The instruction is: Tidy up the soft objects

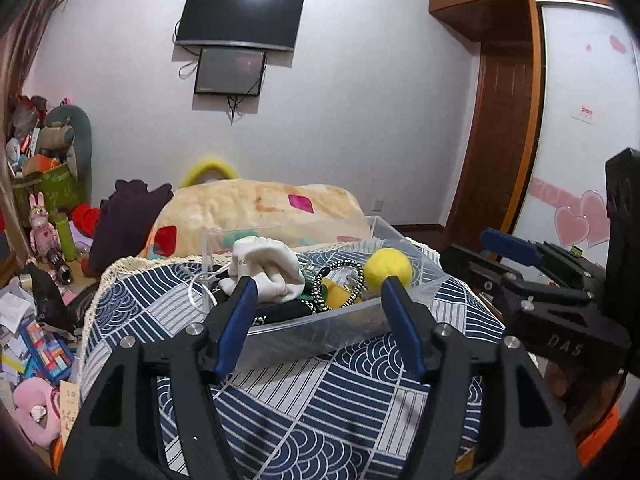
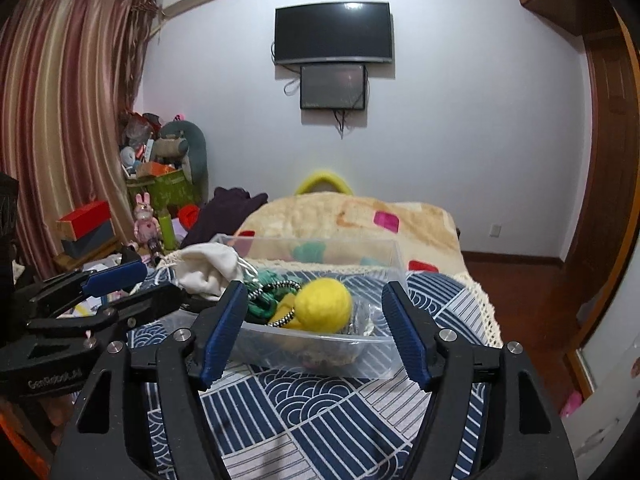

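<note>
A clear plastic box [image 1: 304, 326] [image 2: 320, 354] stands on a table with a blue-and-white patterned cloth [image 1: 320, 408] [image 2: 312, 412]. In it lie a yellow felt ball [image 1: 389, 270] [image 2: 325, 305], a white cloth bag [image 1: 269, 268] [image 2: 208, 268], a black-and-white cord [image 1: 340, 280], green cloth [image 2: 262, 304] and other small items. My left gripper [image 1: 318, 286] is open and empty, just short of the box's near wall. My right gripper [image 2: 314, 292] is open and empty, also in front of the box. Each gripper shows at the edge of the other's view.
Behind the table is a bed with a cream blanket [image 1: 260, 208] [image 2: 352, 220] and a dark purple garment [image 1: 124, 216]. Toys, boxes and papers crowd the floor on the left [image 1: 36, 320] [image 2: 160, 184]. A wooden door [image 1: 504, 140] is on the right.
</note>
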The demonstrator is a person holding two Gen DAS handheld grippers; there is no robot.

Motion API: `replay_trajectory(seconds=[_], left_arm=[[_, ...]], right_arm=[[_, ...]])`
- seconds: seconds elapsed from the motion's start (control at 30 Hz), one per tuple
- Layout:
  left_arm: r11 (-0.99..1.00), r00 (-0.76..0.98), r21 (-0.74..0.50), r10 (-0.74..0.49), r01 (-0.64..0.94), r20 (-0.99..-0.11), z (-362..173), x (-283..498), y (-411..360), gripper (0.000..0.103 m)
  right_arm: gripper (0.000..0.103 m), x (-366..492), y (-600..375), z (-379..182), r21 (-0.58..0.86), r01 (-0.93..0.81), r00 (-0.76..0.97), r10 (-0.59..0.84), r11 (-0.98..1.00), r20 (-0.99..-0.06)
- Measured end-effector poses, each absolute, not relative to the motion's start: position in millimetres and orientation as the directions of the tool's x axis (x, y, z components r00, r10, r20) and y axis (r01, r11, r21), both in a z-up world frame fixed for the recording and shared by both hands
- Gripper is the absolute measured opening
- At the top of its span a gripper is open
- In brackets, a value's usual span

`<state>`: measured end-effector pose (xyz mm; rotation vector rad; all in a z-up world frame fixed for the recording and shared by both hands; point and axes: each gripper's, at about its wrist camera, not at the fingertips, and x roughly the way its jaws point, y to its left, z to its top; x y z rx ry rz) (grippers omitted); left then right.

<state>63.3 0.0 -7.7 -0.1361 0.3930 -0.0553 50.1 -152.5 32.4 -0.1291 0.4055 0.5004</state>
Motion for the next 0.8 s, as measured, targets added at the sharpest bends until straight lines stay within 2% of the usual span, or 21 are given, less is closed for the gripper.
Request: replay_trajectory(seconds=[0.13, 0.2, 0.27, 0.43, 0.73, 0.8], left_arm=[[0.992, 0.937, -0.12, -0.074, 0.035, -0.34, -1, 47, -2, 0.076], [0.992, 0.942, -0.122, -0.078, 0.04, -0.326, 2, 42, -2, 0.077], [0.991, 0.945, -0.125, -0.081, 0.043, -0.316, 4, 38, -3, 0.078], [0.99, 0.955, -0.14, -0.071, 0.031, -0.287, 6, 28, 1, 0.092], [0.989, 0.959, -0.148, -0.071, 0.031, -0.273, 5, 25, 4, 0.098], [0.989, 0.96, -0.144, -0.067, 0.029, -0.273, 4, 24, 3, 0.098]], right_arm=[[0.072, 40, -153, 37, -0.022, -0.496, 0.803, 0.449, 0.868, -0.391], [0.08, 36, -154, 38, -0.013, -0.497, 0.804, 0.455, 0.867, -0.383], [0.081, 33, -155, 38, -0.007, -0.498, 0.806, 0.46, 0.867, -0.373], [0.083, 27, -155, 38, -0.002, -0.502, 0.81, 0.47, 0.865, -0.352], [0.084, 25, -158, 31, 0.018, -0.499, 0.811, 0.474, 0.867, -0.342], [0.089, 24, -158, 30, 0.022, -0.501, 0.809, 0.477, 0.865, -0.343]])
